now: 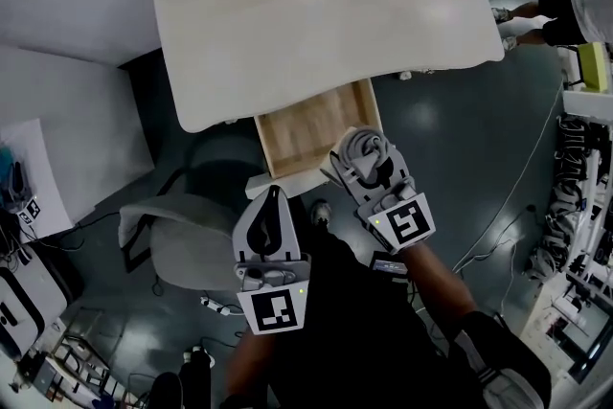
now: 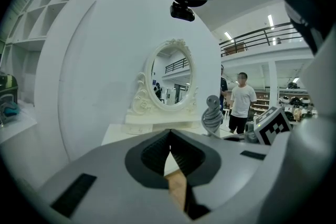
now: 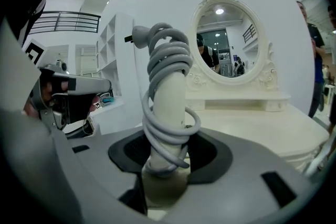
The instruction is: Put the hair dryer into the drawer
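Drawer (image 1: 311,137) is open below the table (image 1: 326,24) – that part is done. Dryer (image 3: 168,97), cord wound round its handle, sits clamped in the right gripper (image 1: 366,163) just over the drawer's front, not yet inside. Left gripper (image 1: 273,201) has jaws pressed together, empty – lowering and release are left

A white table (image 1: 316,34) stands at the top, with a wooden drawer (image 1: 306,134) pulled open below its front edge. The right claw (image 1: 356,160) grips a hair dryer (image 1: 372,151) wound with grey cord, over the drawer's near right corner. The left claw (image 1: 272,198), tips together, hangs above a grey chair (image 1: 187,239). A person (image 1: 565,10) stands at the far right on the dark floor (image 1: 460,168).
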